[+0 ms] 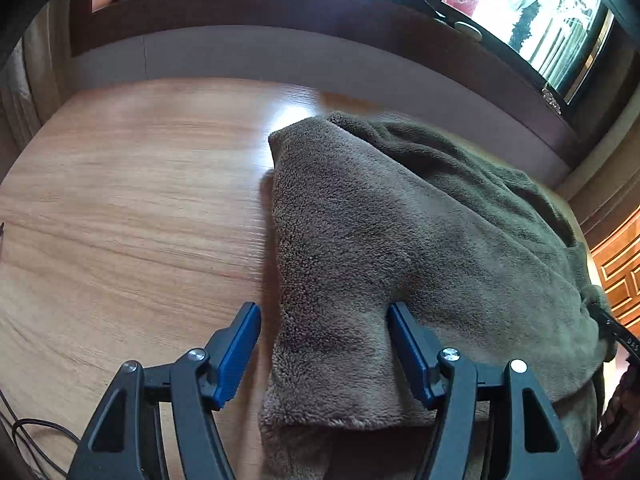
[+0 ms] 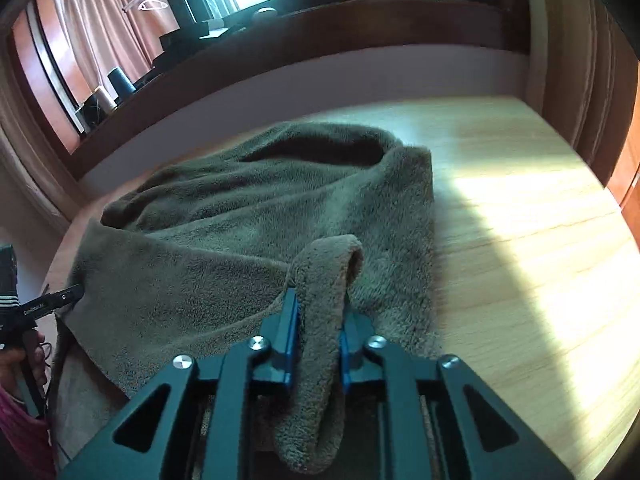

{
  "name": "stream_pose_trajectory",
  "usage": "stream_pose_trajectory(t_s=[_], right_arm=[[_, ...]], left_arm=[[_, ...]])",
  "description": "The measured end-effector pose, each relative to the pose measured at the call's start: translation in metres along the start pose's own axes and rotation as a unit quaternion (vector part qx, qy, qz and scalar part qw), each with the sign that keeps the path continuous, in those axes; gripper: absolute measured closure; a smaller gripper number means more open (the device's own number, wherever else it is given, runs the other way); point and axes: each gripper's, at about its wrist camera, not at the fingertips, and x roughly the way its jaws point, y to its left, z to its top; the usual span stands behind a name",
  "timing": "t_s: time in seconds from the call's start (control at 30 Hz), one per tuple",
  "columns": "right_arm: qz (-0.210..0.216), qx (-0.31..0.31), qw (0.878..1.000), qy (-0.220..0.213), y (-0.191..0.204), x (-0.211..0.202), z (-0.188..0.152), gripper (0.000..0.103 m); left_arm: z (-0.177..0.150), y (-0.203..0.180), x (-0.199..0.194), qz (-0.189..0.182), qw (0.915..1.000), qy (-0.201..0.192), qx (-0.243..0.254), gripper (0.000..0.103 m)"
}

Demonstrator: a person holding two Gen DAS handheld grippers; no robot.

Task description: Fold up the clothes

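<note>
Here, left wrist view: left gripper (image 1: pixel 324 354) spread wide, blue pads (image 1: pixel 240 354) apart, straddling the near edge of the brown fleece garment (image 1: pixel 400 240) without pinching it. One pad over bare wooden table (image 1: pixel 120 200) to the gripper's left, the other sunk against the pile on its right. Garment stretched ahead and rightward of the jaws. No containers seen.

Then, right wrist view: right gripper (image 2: pixel 318 344) pressed nearly together, pinching a rolled fold of the same garment (image 2: pixel 240 208) between its pads, a cuff-like loop sticking up just ahead of the fingertips. Rest of the fleece bunched ahead and to the left; sunlit table (image 2: pixel 520 220) to the right. Other gripper glimpsed at far left edge, near the cloth. No containers here either.

Likely risks: thick bunched pile slipping from the narrow pinch; lifting with only one side gripped, dragging the garment crooked; left pads closing on table instead of cloth.
</note>
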Motion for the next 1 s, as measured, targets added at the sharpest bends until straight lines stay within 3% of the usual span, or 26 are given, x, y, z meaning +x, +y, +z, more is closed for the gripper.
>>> stream_pose_trajectory(t_s=[0.1, 0.2, 0.37, 0.53, 0.63, 0.67, 0.7, 0.83, 0.9, 1.0], right_arm=[[-0.017, -0.023, 0.998, -0.053, 0.009, -0.020, 0.014, 0.087], [-0.032, -0.038, 0.997, -0.060, 0.012, -0.013, 0.021, 0.087], [-0.046, -0.017, 0.999, 0.003, -0.007, 0.031, 0.011, 0.087], [-0.036, 0.017, 0.999, 0.020, -0.022, 0.031, 0.006, 0.075], [-0.075, 0.000, 0.997, -0.013, -0.011, 0.013, 0.011, 0.045], [-0.090, -0.008, 0.996, -0.029, -0.006, 0.005, 0.013, 0.029], [-0.086, -0.018, 0.995, -0.041, -0.001, -0.001, 0.014, 0.022], [-0.015, -0.056, 0.996, -0.065, 0.024, -0.013, 0.015, 0.022], [0.038, -0.063, 0.996, -0.046, 0.031, -0.006, 0.013, 0.022], [0.040, -0.067, 0.997, -0.001, 0.031, 0.022, 0.006, 0.022]], left_arm=[[-0.003, 0.003, -0.001, 0.001, 0.9999, -0.009, -0.008, 0.033], [-0.006, 0.006, 0.000, 0.000, 0.9996, -0.018, -0.024, 0.030], [-0.010, 0.009, -0.002, 0.006, 0.9991, -0.032, -0.026, 0.026], [-0.006, 0.002, -0.016, 0.018, 0.9987, -0.045, -0.013, 0.026], [-0.001, -0.009, -0.035, 0.010, 0.9971, -0.075, 0.006, 0.026], [0.001, -0.014, -0.040, 0.001, 0.9965, -0.082, 0.013, 0.026], [0.002, -0.018, -0.044, -0.009, 0.9959, -0.087, 0.021, 0.026], [0.008, -0.044, -0.027, -0.021, 0.9956, -0.073, 0.056, 0.026], [0.011, -0.057, -0.011, -0.015, 0.9955, -0.058, 0.074, 0.026], [0.012, -0.063, 0.011, 0.015, 0.9949, -0.045, 0.089, 0.026]])
